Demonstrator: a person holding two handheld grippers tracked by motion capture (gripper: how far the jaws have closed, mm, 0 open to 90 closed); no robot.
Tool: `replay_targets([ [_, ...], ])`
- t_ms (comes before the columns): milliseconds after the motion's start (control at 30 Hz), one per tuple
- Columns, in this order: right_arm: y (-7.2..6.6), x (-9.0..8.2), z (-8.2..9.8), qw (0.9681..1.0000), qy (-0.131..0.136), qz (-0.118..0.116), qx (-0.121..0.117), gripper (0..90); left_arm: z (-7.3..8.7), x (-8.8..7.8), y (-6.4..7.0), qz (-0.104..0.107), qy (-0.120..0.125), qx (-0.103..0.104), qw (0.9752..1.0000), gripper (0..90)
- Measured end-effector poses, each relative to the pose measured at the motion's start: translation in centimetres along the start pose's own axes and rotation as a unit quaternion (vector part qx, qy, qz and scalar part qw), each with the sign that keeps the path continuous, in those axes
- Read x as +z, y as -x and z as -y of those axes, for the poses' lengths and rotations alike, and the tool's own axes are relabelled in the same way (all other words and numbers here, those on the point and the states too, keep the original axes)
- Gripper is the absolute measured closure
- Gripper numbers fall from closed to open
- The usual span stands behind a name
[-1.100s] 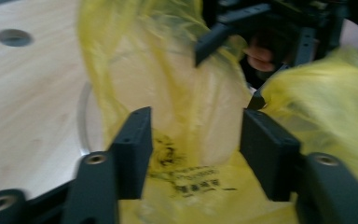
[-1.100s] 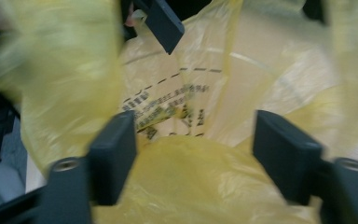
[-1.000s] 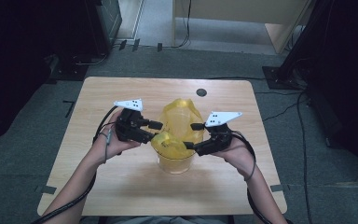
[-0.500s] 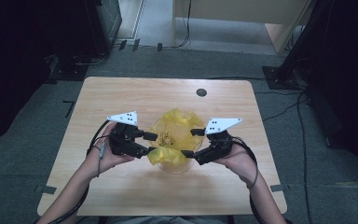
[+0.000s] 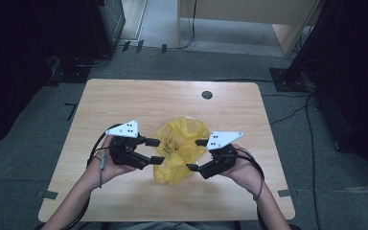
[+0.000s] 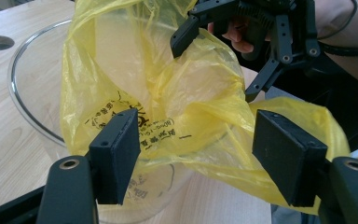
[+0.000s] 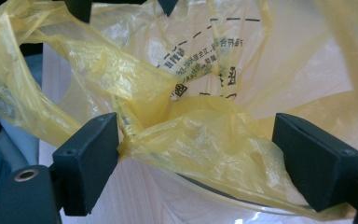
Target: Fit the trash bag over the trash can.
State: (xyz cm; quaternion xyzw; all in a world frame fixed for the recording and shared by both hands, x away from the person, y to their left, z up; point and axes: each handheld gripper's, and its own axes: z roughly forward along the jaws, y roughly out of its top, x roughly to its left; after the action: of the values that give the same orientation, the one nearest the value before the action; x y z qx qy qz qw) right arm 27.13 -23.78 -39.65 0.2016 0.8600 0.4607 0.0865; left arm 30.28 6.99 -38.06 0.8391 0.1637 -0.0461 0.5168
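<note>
Most of the counter (image 5: 124,100) is bare wood, so there is free room on every side of the work; its one fixture is a small dark cable hole (image 5: 207,95) near the far edge at 12 o'clock, well apart from everything else. The near edge at 6 o'clock is the tight side, since the person's forearms come in over it.

Next in size is the clear glass bowl (image 6: 25,100), standing a little nearer than the counter's middle. A yellow plastic bag (image 5: 179,143) is draped into and over it, apparently being fitted as a liner: printed text faces inward, the film slumps inside the rim, and a fold spills over the rim toward 6 o'clock. From the high view the bowl's rim is mostly lost under the film, so how fully the bag covers it is hard to say.

Flanking the bowl, the left gripper (image 5: 154,151) sits at 9 o'clock and the right gripper (image 5: 196,155) at 3 o'clock, mirrored so each can pull its own side of the bag mouth outward. Both are released, jaws spread wide. In the left gripper view the bag and bowl wall lie between the spread jaws without being pinched. In the right gripper view a bunched fold touches one jaw only, with a gap at the other, so nothing is clamped there either.
</note>
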Motion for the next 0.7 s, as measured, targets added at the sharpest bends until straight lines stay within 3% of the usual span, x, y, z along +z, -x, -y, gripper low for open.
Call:
replay_targets([
  [133,-0.2,0.3,0.0,0.9998,-0.005,0.008,-0.017,16.4,0.3,-0.7,-0.3,-0.017,0.008,-0.007,0.9998,30.4],
  [233,-0.2,0.5,0.2,0.9997,0.002,0.011,-0.023,16.2,0.9,-0.7,-0.7,-0.038,-0.01,-0.017,0.9991,28.8],
  [333,-0.2,1.0,0.5,0.9991,0.006,0.016,-0.038,15.3,1.4,-0.2,-1.0,-0.041,-0.022,-0.032,0.9984,27.7],
  [500,-0.1,1.2,0.7,0.9983,0.007,0.021,-0.054,14.9,2.0,0.9,-1.2,-0.05,-0.045,-0.038,0.997,28.9],
  [600,0.0,0.8,0.7,0.9975,0.021,0.023,-0.064,15.0,2.3,1.3,-1.4,-0.058,-0.054,-0.036,0.9962,31.7],
  [700,0.2,0.3,0.5,0.998,0.026,0.018,-0.055,15.2,2.6,1.5,-1.8,-0.062,-0.06,-0.048,0.9951,41.6],
])
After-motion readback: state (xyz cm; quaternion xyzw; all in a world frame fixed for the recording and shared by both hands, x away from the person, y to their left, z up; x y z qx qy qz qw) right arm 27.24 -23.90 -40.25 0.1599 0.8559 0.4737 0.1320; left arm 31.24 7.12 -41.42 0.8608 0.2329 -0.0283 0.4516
